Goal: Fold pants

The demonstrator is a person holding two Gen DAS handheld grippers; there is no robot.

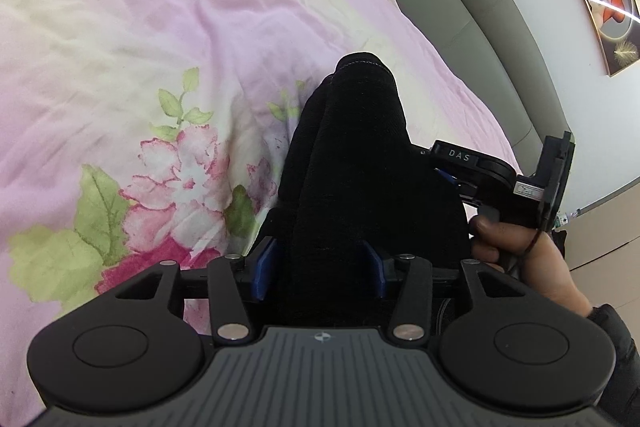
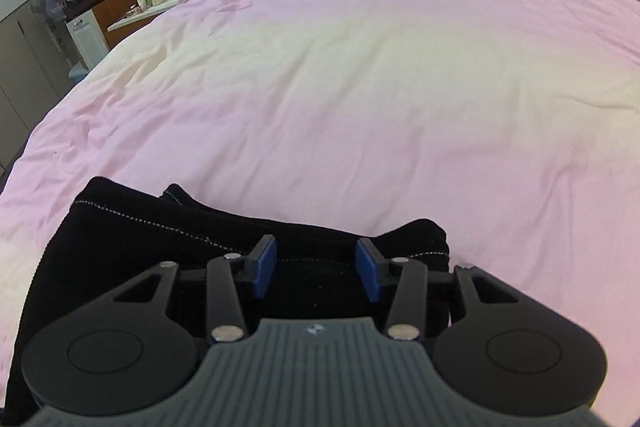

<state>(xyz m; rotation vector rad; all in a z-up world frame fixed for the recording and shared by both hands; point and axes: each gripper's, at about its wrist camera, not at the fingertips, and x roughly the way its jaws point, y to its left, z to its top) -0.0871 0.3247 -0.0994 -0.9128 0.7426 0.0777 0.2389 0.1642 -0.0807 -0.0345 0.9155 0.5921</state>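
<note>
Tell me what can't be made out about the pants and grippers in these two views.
- Left wrist view: whether the left gripper pinches the black pants; cloth covers the pads.
- Right wrist view: the pants' near part, hidden under the right gripper.
- Both views: the pants' full shape and fold count.

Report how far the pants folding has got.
Done: the black pants already lie bunched in layers on the pink bedspread. In hand: the left gripper has fabric between its fingers; the right gripper sits open over the stitched hem. Left: squaring the final fold.
</note>
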